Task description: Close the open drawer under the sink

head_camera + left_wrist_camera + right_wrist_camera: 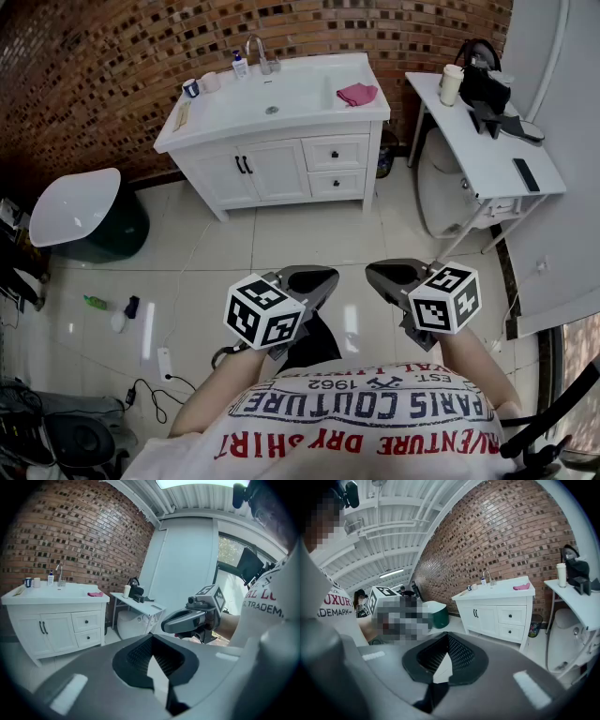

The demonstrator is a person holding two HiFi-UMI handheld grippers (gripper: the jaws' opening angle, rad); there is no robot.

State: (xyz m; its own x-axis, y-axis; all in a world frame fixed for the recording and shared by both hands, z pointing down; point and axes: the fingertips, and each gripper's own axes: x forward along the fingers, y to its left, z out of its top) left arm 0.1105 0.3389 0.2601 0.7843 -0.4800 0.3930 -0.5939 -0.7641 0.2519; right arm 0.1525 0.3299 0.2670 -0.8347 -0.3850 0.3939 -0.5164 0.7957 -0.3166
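you stand on the pale tiled floor (309, 234), well apart from the white vanity (272, 173), which sits at your 12 o'clock against the brick wall (112, 75); the sink (281, 94) is set into its top, with a faucet (258, 52) at the back and a pink cloth (357, 94) lying on the counter toward 1 o'clock; under the counter, on the vanity's right side, two drawers are stacked, the upper drawer (337, 152) and the lower drawer (337, 183), each with one dark knob; from where you are both fronts look flush with the cabinet face, and neither can be seen standing out; your left gripper (314, 279) is held low in front of your chest at about 11 o'clock, its jaws together with nothing between them; your right gripper (389, 275) is beside it at about 1 o'clock, its jaws likewise pressed together and empty; the two tips are near each other but apart, and both point toward the vanity and a little downward; a white side table (487, 155) stands at 2 o'clock, just right of the vanity, bearing a paper cup (452, 83) and some dark items; a green bin with a white lid (80, 216) sits at 10 o'clock
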